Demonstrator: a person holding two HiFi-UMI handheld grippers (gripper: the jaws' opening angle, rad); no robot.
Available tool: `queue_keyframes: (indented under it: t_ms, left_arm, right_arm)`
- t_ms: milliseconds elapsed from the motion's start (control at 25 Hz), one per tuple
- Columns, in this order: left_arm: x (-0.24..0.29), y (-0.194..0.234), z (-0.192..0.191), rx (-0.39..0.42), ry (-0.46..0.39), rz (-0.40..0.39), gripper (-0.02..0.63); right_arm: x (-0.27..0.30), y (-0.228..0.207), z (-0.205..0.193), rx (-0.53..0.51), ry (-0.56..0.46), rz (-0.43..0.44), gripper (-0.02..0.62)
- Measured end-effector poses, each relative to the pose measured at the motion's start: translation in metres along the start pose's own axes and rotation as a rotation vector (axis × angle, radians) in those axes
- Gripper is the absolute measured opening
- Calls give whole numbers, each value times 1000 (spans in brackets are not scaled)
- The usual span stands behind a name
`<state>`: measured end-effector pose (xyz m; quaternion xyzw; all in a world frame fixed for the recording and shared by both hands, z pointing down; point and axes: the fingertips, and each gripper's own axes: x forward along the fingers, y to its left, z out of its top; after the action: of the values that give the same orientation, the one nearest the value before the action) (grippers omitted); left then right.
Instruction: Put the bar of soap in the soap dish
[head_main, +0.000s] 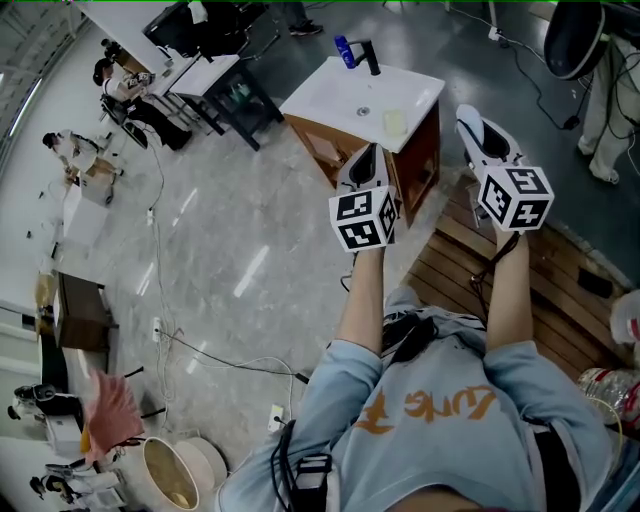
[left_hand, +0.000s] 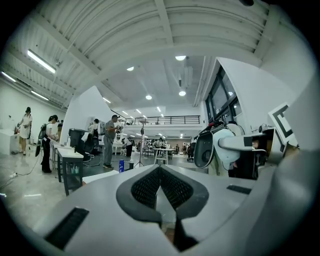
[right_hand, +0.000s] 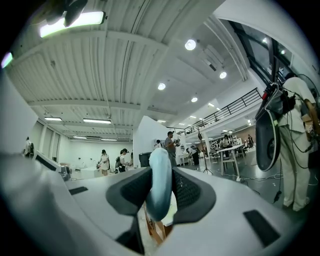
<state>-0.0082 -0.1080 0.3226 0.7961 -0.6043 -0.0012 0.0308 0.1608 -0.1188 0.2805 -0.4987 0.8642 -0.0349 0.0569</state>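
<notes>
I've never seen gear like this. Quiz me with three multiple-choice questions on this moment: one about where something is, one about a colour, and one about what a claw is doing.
1. Where does the blue bottle stand?
A) on the floor
B) on the white counter, beside the black tap
C) on a chair

2. What colour is the bar of soap?
A) pale blue
B) red
C) black

3. What is the right claw doing?
A) hanging open and empty
B) clamped on the soap
C) gripping the tap

Answers:
1 B: the head view shows the bottle at the counter's back edge, next to the tap.
2 A: the bar shows pale blue in the right gripper view.
3 B: the dark pads press on both sides of the bar.
</notes>
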Motion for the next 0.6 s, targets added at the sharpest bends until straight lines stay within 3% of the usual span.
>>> queue_keyframes:
  t_ms: [400, 600]
  left_arm:
    - [59, 22, -17, -60, -4, -43, 22]
    - [93, 65, -47, -125, 78, -10, 23]
  right_arm:
    - [42, -19, 0, -41, -11, -26, 138]
    - [90, -23, -29, -21, 67, -38, 138]
